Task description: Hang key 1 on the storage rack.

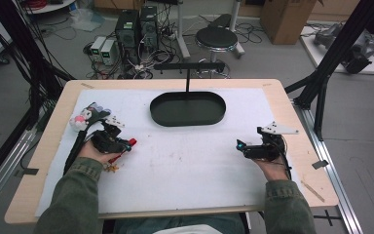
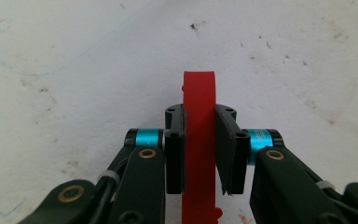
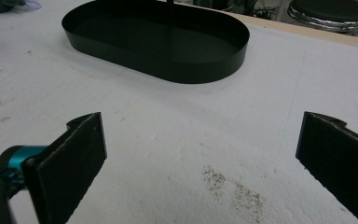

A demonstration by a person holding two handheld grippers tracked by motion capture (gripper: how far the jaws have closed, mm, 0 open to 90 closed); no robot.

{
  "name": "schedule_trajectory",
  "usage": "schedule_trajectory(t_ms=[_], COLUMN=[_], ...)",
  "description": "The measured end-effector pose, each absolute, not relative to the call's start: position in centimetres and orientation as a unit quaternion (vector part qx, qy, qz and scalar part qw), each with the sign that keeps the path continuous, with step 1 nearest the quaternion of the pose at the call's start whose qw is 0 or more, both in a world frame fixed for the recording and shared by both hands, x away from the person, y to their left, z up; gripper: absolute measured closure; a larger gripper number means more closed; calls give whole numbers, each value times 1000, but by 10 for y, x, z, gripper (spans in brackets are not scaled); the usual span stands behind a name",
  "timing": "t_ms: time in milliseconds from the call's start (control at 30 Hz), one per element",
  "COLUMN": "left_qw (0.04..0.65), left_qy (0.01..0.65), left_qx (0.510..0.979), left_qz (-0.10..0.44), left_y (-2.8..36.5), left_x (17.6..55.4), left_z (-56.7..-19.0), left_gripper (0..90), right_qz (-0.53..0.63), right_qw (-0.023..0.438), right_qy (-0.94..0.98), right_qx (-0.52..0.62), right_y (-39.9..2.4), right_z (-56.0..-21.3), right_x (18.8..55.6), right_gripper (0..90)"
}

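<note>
Behind both grippers, black tray [image 1: 187,108], plush toy [image 1: 84,118]

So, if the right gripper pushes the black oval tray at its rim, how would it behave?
The black oval tray looks thin-walled, so probably light; it would likely slide flat on the white mat rather than tip. Its tall post might wobble.

Red piece [image 2: 199,140] in left gripper [image 2: 200,140]: lower end cut off at frame bottom.

Matt black tray [image 3: 186,70], smooth red plastic strip [image 2: 199,121], scuffed white mat [image 1: 185,161]
</note>
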State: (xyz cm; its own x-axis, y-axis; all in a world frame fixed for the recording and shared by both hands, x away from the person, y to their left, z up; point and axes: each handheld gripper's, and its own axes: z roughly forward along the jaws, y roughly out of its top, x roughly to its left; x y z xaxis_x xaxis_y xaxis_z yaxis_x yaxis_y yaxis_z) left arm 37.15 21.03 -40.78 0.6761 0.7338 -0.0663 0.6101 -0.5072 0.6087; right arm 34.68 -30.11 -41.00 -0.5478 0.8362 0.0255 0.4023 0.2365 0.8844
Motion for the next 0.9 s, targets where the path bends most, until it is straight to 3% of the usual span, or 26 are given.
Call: schedule_trajectory(t_ms=[400, 900], left_qw=[346, 427], left_qy=[413, 369], left_qx=[832, 810], left_qz=[133, 160], left_y=[223, 214], left_x=[369, 364], left_z=[-373, -279], left_gripper=[748, 748], right_qz=[459, 459], right_qw=[235, 232], right_qy=[751, 750], right_qx=[413, 415], right_y=[-300, -300], right_z=[-410, -410], right_x=[347, 347], right_gripper=[5, 5])
